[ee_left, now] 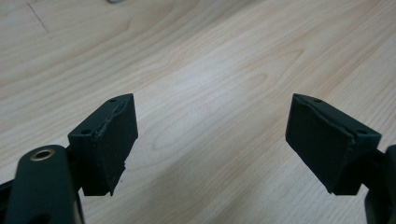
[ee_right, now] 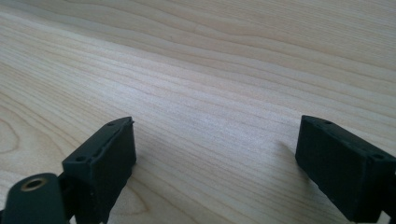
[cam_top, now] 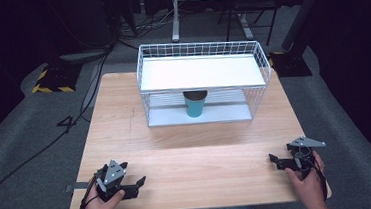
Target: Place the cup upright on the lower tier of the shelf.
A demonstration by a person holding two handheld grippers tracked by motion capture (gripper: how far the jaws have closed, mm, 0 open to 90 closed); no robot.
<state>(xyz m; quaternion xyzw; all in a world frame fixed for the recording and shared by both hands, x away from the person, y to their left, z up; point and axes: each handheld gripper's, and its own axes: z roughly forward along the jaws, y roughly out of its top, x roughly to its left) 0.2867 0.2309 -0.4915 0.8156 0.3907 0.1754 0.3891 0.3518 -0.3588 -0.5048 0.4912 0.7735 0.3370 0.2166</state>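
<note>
Teal cup (cam_top: 195,105) sits inside the wire rack (cam_top: 257,53); your left gripper (cam_top: 132,187) and right gripper (cam_top: 278,160) both gape wide, holding nothing.

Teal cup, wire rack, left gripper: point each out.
teal cup (cam_top: 195,107), high view, on its side wall.
wire rack (cam_top: 201,71), high view, on its white top shelf.
left gripper (cam_top: 135,186), high view, between its open fingertips.

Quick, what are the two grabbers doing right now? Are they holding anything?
Left gripper: open, holding nothing, over the table.
Right gripper: open, holding nothing, over the table too.
</note>
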